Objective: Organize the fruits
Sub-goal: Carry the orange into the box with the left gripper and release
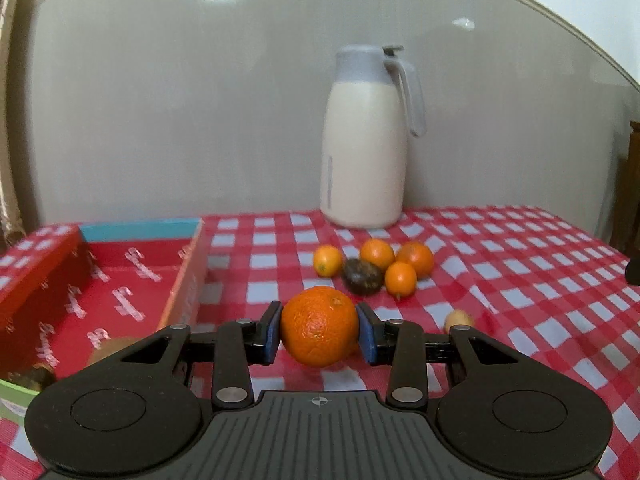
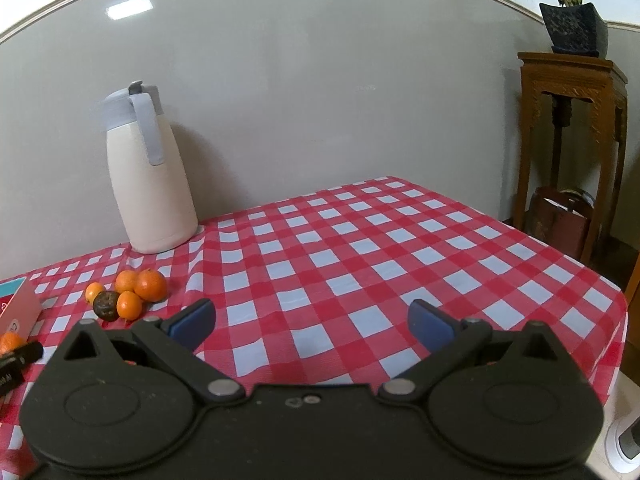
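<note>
while 5 fruits [image 1: 372,270] cluster, jug [image 1: 366,140] stands behind

Left gripper [image 1: 319,332] clamped on an orange [image 1: 319,325] (pads pressing both sides); right gripper [image 2: 312,322] wide apart.

The orange [image 1: 319,326] has a dimpled, slightly glossy peel, pressed between smooth blue pads [image 1: 273,334] that look rubbery. The left gripper [image 1: 319,334] is matt black plastic with ribbed grooves and dull metal rivets; the right gripper [image 2: 312,322] looks the same, faintly dusty. The checked tablecloth [image 2: 360,248] is thin, creased and faintly shiny. The jug [image 1: 364,152] is smooth satin plastic. The box [image 1: 132,280] is printed cardboard. The side table [image 2: 572,76] is carved, varnished wood.
</note>
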The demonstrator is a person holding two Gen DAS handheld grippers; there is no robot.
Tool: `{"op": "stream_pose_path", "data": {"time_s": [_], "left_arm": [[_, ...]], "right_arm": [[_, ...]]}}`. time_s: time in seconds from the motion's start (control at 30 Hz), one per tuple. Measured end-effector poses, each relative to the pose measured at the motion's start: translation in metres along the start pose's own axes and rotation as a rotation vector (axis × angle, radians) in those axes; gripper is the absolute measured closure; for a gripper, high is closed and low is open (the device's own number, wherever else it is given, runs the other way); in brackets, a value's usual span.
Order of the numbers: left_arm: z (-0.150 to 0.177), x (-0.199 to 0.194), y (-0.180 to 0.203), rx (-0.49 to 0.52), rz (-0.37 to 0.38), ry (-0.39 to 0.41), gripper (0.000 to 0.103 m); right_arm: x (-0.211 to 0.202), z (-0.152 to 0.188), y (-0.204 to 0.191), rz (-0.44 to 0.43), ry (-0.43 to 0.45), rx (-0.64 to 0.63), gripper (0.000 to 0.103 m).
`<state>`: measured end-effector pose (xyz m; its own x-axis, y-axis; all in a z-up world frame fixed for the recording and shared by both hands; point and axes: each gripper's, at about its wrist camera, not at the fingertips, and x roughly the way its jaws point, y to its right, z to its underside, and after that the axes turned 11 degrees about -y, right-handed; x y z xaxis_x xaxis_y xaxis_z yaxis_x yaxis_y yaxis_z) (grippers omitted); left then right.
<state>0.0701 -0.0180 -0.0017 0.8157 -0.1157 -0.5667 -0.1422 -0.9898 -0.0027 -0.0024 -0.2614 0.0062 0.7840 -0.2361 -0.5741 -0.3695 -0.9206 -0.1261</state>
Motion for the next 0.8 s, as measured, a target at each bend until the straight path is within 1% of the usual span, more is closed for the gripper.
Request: {"op": "stream_pose_path", "data": {"time_s": [0.2,0.43,0.53,0.8], "left_arm": [[-0.006,-0.011,-0.019,-0.029,-0.073,0.064,0.064],[-0.010,-0.013,-0.055,-0.105,-0.163,0.073,0.064],[-0.010,-0.011,-0.067,-0.123,-0.194,0.058,0.064],[-0.007,0.000,-0.097,-0.177,-0.261,-0.021,0.064]], "right_arm": [[0.001,0.000,-0.004,-0.010,-0.004,-0.005,0.000],[0.002,0.001,-0.014,-0.028,-0.007,-0.024,0.000],[0.002,0.000,-0.019,-0.037,-0.007,-0.029,0.000],[0.004,0.001,-0.037,-0.071,-0.012,-0.056,0.000]]}}
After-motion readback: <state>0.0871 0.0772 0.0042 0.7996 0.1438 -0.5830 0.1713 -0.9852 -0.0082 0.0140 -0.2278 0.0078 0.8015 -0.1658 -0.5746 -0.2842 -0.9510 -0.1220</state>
